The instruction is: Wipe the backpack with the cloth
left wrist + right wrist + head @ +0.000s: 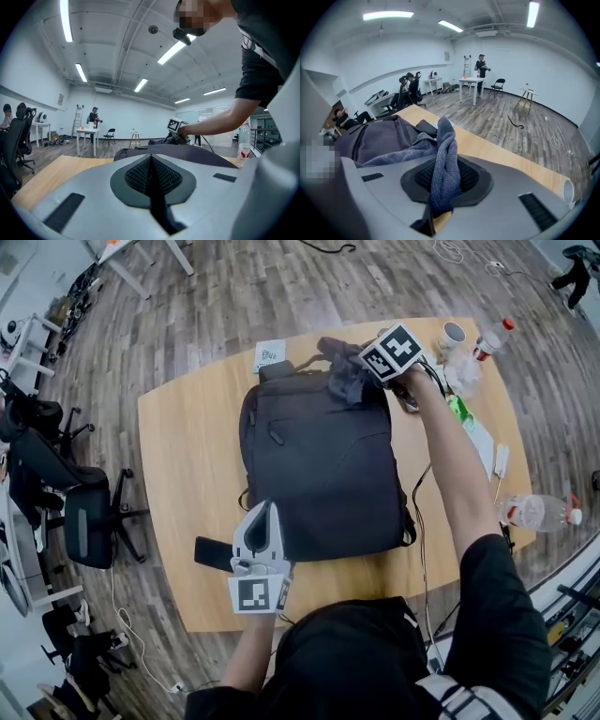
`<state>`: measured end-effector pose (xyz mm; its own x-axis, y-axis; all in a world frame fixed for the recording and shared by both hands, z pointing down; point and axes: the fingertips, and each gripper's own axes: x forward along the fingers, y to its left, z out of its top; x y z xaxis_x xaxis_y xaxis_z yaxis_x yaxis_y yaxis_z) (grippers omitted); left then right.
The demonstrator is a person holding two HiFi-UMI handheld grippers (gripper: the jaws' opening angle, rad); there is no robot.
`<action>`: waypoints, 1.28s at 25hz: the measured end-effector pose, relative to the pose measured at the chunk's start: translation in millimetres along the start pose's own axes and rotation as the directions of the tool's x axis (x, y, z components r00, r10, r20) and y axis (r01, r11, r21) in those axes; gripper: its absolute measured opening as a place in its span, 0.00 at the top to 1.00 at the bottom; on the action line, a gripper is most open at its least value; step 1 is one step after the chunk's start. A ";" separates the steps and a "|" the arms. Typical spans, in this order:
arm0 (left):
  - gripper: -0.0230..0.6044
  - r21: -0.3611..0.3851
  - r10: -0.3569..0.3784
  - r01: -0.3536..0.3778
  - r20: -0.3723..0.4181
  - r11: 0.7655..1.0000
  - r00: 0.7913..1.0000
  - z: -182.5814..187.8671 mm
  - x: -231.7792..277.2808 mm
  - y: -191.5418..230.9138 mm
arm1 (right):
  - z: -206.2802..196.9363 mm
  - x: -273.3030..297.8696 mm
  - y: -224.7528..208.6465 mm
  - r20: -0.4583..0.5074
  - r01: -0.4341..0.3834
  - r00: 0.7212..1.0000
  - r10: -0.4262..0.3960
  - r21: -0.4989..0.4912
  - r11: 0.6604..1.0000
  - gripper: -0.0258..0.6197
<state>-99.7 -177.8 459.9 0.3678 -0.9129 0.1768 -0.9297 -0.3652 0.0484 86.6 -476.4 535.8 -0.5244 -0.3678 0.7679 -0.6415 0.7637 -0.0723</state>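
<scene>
A black backpack (pixel 323 465) lies flat in the middle of the wooden table (pixel 183 446). My right gripper (pixel 364 371) is over the backpack's far top end, by its handle, shut on a grey cloth (pixel 343 379). In the right gripper view the cloth (pixel 443 154) stands up twisted between the jaws of the right gripper (pixel 445 177) and drapes onto the backpack (pixel 377 136). My left gripper (pixel 264 521) rests at the backpack's near left edge, jaws shut with nothing seen between them. The left gripper (pixel 151 180) looks across the backpack (pixel 187 152) toward the other hand.
A black flat object (pixel 212 552) lies by the left gripper. A paper card (pixel 269 354) sits beyond the backpack. Bottles (pixel 537 512) (pixel 492 337), a roll (pixel 453 334), a green item (pixel 459 410) and cables crowd the table's right side. Office chairs (pixel 89 521) stand at left.
</scene>
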 end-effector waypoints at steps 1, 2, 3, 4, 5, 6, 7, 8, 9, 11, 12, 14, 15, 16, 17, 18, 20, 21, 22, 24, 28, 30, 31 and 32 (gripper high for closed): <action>0.94 -0.003 -0.001 0.001 -0.002 1.000 1.000 -0.1 -0.5 -0.6 | -1.9 -5.3 -4.9 0.025 0.011 1.000 -0.012 0.030 0.999 0.88; 0.94 -0.004 -0.001 0.001 -0.002 1.000 1.000 -0.3 -1.0 -1.4 | -4.8 -11.4 -11.5 0.043 0.031 0.999 -0.034 0.051 0.998 0.88; 0.94 -0.005 -0.001 0.001 -0.002 1.000 1.000 -0.6 -1.2 -2.5 | -9.4 -18.2 -20.0 0.052 0.065 0.996 -0.068 0.060 0.996 0.88; 0.94 -0.004 0.000 0.000 -0.002 1.000 1.000 -0.8 -1.1 -3.6 | -16.6 -24.8 -28.5 0.055 0.099 0.993 -0.103 0.060 0.993 0.87; 0.94 -0.003 -0.001 0.001 -0.002 1.000 1.000 -1.2 -0.9 -4.8 | -26.3 -30.2 -33.1 0.055 0.112 0.992 -0.116 0.062 0.992 0.87; 0.94 -0.003 -0.002 0.002 -0.002 1.000 1.000 -1.7 -0.6 -5.9 | -37.0 -33.7 -31.7 0.063 0.092 0.993 -0.097 0.075 0.993 0.88; 0.94 -0.002 -0.002 0.002 -0.002 1.000 1.000 -2.3 -0.3 -6.6 | -47.0 -35.6 -26.3 0.082 0.055 0.995 -0.063 0.101 0.993 0.88; 0.94 0.000 -0.003 0.003 -0.002 1.000 1.000 -2.8 -0.1 -6.6 | -55.9 -37.0 -20.4 0.113 0.022 0.993 -0.037 0.132 0.991 0.88; 0.94 0.002 -0.004 0.004 -0.001 1.000 1.000 -3.1 0.0 -6.3 | -64.1 -38.4 -15.3 0.144 0.004 0.989 -0.027 0.161 0.987 0.88; 0.94 0.004 -0.009 0.009 -0.001 1.000 1.000 -3.1 -0.4 -6.5 | -84.1 -40.3 -2.5 0.168 -0.014 0.986 -0.019 0.190 0.982 0.88; 0.94 0.005 -0.010 0.010 -0.001 1.000 1.000 -3.2 -1.0 -7.8 | -99.2 -40.4 8.2 0.156 -0.027 0.988 -0.003 0.186 0.982 0.88; 0.94 0.006 -0.010 0.010 -0.001 1.000 1.000 -4.1 -2.4 -12.0 | -135.2 -42.6 39.1 0.125 -0.063 0.991 0.043 0.165 0.984 0.88; 0.94 0.006 -0.009 0.009 0.001 1.000 1.000 -4.7 -3.0 -13.6 | -151.3 -46.4 56.4 0.124 -0.076 0.991 0.056 0.163 0.984 0.88; 0.94 0.006 -0.008 0.008 0.004 1.000 1.000 -5.2 -3.5 -14.5 | -164.9 -52.0 71.9 0.135 -0.079 0.989 0.056 0.172 0.982 0.88; 0.94 0.005 -0.008 0.008 0.009 1.000 1.000 -5.5 -4.0 -14.8 | -176.5 -58.8 85.0 0.150 -0.074 0.988 0.046 0.188 0.979 0.88; 0.94 0.003 -0.008 0.008 0.015 1.000 1.000 -5.7 -4.5 -14.8 | -187.1 -66.0 96.6 0.165 -0.068 0.986 0.033 0.206 0.976 0.88; 0.94 -0.002 -0.006 0.006 0.021 1.000 1.000 -6.2 -6.7 -14.9 | -207.4 -81.4 118.3 0.177 -0.042 0.984 0.003 0.221 0.974 0.88; 0.94 -0.005 -0.004 0.004 0.022 1.000 1.000 -6.3 -8.1 -15.2 | -217.4 -89.6 128.5 0.170 -0.022 0.985 -0.014 0.209 0.978 0.88; 0.94 -0.008 -0.003 0.003 0.024 1.000 1.000 -6.0 -9.3 -15.6 | -227.6 -97.5 138.0 0.155 -0.002 0.988 -0.028 0.190 0.982 0.88; 0.94 -0.018 0.000 0.001 0.034 1.000 0.999 -5.3 -10.7 -15.9 | -248.8 -109.3 154.0 0.114 0.030 0.992 -0.050 0.169 0.985 0.88; 0.94 -0.045 -0.004 0.007 0.057 0.999 0.998 -5.7 -12.7 -13.9 | -297.9 -120.4 189.4 0.017 0.051 0.998 -0.055 0.184 0.982 0.88; 0.94 -0.056 -0.012 0.015 0.059 0.998 0.998 -5.7 -16.7 -15.4 | -319.3 -124.1 216.6 -0.012 0.055 0.998 -0.053 0.186 0.981 0.88; 0.94 -0.060 -0.017 0.020 0.060 0.998 0.998 -5.4 -19.4 -16.6 | -325.3 -126.1 228.2 -0.013 0.070 0.998 -0.068 0.195 0.978 0.88; 0.94 -0.063 -0.022 0.026 0.063 0.998 0.998 -4.9 -21.3 -17.7 | -328.1 -127.5 236.1 -0.011 0.095 0.995 -0.095 0.210 0.973 0.88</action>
<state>-91.2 -151.0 460.1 0.3887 -0.9143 0.1138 -0.9193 -0.3765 0.1150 185.8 -75.1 629.6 -0.4548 -0.4325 0.7785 -0.7916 0.5969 -0.1308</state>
